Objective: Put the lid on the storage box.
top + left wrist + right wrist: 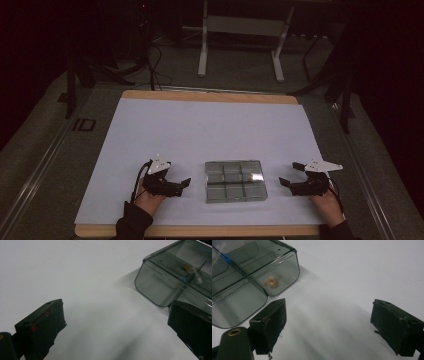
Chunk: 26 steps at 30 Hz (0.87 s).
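Black jaws rise at the bottom of both gripper views, each pair spread wide with nothing between them, as a person at a table flanks a clear plastic organizer box with a gripper in each hand.

On the white mat (200,130) covering the wooden table (210,95), the organizer box (235,180) sits near the front edge, about midway between the two tools — its long axis runs across the table, left to right, so each short end faces one gripper. The left gripper (184,184) points at the box's left end, the right gripper (284,182) at its right end; both stand just beside the box without touching it, and neither is clearly the nearer, though the left one looks slightly closer in the high view.

In the left gripper view the box's rounded corner (152,287) lies ahead and to the right of the jaws. In the right gripper view the matching corner (282,277) lies ahead and to the left.

The box is smoky, see-through and shallow, split by thin walls into what appear to be six compartments under a closed lid. A small brownish item (271,281) rests in one end compartment — too blurred to identify — and a tiny blue ring (226,257) shows farther in.
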### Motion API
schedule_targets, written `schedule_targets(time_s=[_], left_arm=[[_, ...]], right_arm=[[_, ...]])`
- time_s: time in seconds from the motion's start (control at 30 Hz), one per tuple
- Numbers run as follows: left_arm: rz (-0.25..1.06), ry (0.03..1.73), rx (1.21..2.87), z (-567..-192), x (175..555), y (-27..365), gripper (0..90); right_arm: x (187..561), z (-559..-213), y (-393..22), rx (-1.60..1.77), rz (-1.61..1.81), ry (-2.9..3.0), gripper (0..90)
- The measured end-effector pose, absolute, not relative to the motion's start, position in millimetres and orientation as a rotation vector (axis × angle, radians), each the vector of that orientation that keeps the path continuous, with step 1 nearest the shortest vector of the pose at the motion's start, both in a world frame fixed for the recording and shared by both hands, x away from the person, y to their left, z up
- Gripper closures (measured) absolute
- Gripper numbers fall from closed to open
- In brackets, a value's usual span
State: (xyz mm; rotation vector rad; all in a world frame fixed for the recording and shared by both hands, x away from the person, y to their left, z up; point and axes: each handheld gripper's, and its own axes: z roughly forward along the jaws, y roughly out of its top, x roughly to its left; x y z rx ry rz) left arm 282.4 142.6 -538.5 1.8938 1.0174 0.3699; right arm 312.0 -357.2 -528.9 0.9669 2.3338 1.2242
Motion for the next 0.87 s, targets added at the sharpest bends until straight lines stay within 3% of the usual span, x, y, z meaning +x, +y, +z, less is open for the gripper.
schedule_targets(time_s=[0.87], left_arm=[[0.456,1.098,1.806,-543.9,276.2,152.3,1.4]], right_arm=[[304.9,-536.9,-363.3,1.022,1.150,2.174,13.3]])
